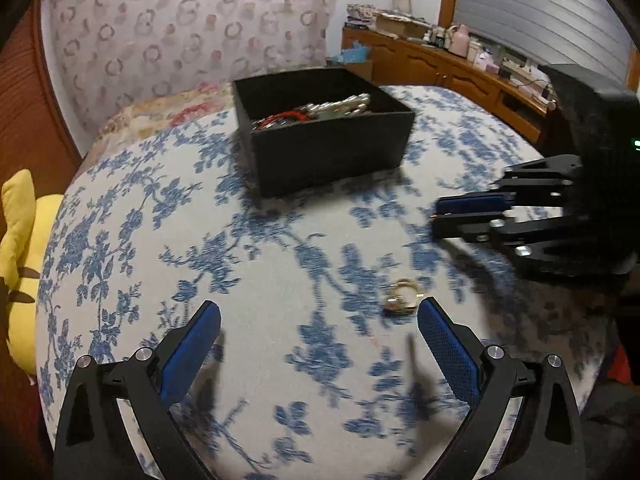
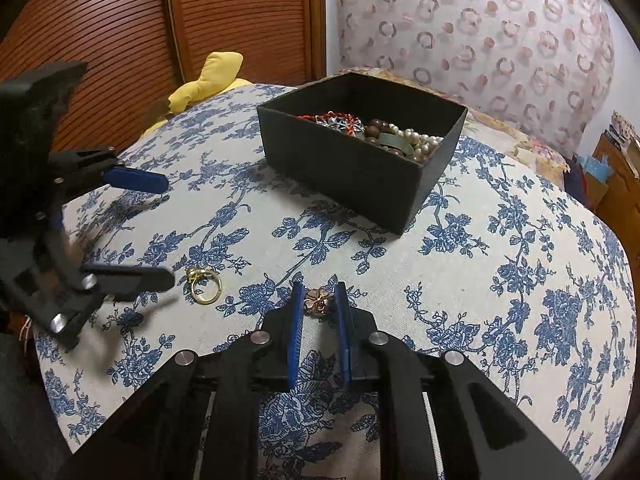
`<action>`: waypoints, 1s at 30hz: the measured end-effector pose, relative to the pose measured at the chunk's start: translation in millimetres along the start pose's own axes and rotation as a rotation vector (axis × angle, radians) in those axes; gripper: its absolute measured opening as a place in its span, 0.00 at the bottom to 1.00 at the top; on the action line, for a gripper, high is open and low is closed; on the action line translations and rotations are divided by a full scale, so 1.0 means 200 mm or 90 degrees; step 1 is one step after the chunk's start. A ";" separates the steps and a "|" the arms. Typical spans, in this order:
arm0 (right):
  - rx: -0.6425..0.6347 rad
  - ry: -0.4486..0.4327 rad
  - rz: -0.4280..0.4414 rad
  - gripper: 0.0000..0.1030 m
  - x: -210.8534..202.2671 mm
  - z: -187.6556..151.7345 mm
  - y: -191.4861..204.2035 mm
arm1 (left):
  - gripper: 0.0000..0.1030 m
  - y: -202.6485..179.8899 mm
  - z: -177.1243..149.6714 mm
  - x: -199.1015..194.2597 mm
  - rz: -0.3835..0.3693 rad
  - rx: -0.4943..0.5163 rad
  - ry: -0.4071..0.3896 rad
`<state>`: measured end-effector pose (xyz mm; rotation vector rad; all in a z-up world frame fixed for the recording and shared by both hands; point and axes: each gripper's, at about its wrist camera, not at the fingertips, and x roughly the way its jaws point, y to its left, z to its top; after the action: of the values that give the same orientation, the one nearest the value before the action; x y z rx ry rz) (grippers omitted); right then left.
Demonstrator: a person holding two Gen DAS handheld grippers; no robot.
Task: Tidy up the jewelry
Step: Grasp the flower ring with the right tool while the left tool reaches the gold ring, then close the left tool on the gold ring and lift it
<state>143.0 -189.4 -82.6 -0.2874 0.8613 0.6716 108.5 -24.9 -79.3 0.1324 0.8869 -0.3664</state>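
Right gripper narrow, blue pads close on either side of a small rose-coloured flower piece. Pads look just at its edges; can't tell if they actually press it or if it's off the cloth. From my left camera the same gripper shows side-on, fingers nearly together, the flower piece not visible there.

Left gripper wide, holding nothing, fingers spread over the blue floral cloth. Gold ring lies on the cloth just beside the tip of one finger, at the edge of the gap rather than centred in it. Right camera shows the ring flat on the cloth, just off the nearer finger of my left gripper, to the left of the flower piece and apart from it.

Black open box sits farther back on the cloth, well apart from both grippers. Inside: pearl string, brown beads, red cord, some silvery bits. Contents pile toward one side; rest of the pile too tangled to sort out.
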 end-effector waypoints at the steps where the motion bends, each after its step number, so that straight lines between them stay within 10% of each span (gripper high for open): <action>1: 0.002 0.000 0.002 0.16 0.00 0.00 0.00 | 0.92 -0.02 0.00 -0.01 -0.004 0.001 -0.003; 21: 0.023 -0.046 -0.002 0.16 -0.15 -0.01 -0.07 | 0.19 -0.20 0.04 0.05 -0.030 0.067 0.013; 30: 0.017 -0.050 0.000 0.16 -0.15 0.02 -0.07 | 0.06 -0.16 0.04 0.03 -0.042 0.049 0.004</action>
<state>140.3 -210.6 -57.4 -0.2360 0.7944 0.6669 106.1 -57.5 -77.5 0.1762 0.8847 -0.4620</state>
